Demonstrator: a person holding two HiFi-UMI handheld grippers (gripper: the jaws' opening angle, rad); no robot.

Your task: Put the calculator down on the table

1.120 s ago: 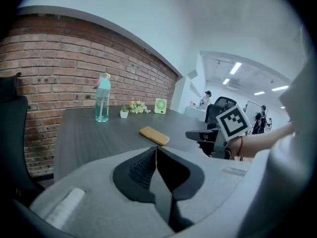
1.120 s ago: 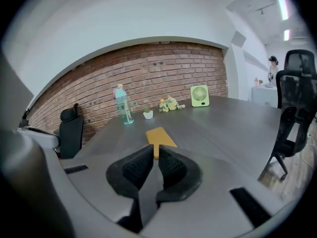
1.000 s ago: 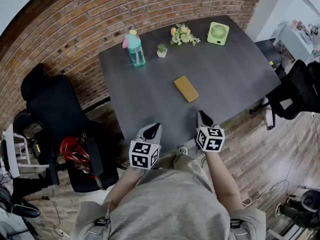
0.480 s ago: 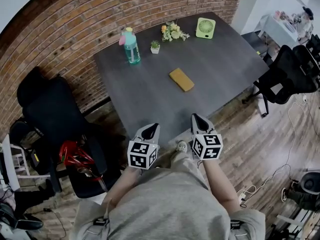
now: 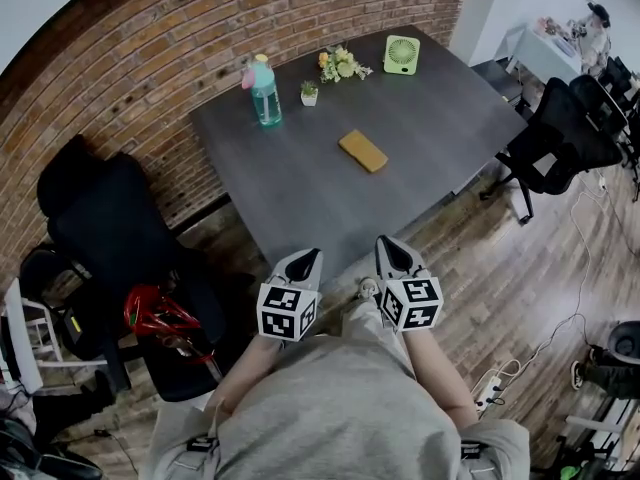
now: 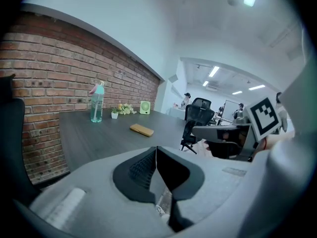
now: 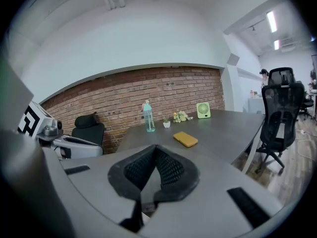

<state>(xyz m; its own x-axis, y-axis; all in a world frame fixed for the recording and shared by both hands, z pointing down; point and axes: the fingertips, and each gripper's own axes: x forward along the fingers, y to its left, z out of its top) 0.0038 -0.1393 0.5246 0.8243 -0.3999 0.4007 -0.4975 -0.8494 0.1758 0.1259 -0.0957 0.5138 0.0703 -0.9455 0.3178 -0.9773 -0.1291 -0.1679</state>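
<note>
Your flat, yellow, rectangular calculator [image 5: 362, 151] lies on the dark grey table [image 5: 300, 203], well ahead of both pairs of jaws and apart from them. Your left gripper [image 5: 304, 261] has its jaws clenched together with nothing between the pads. Your right gripper [image 5: 392, 255] is likewise pinched closed and empty. Both hang short of the table's near edge, close to your body, pointing toward the tabletop.

Beyond the calculator, farther from the jaws, stand a teal plastic water bottle [image 5: 264, 92], a small potted plant [image 5: 309, 92], a bunch of flowers [image 5: 341, 65] and a light green desk fan [image 5: 401, 54]. None of them touches it.

I judge the placing step done, since the calculator rests flat on the surface with no grip on it. The next move calls for little. Hold both grippers clear of the table so that nothing nudges the calculator.
</note>
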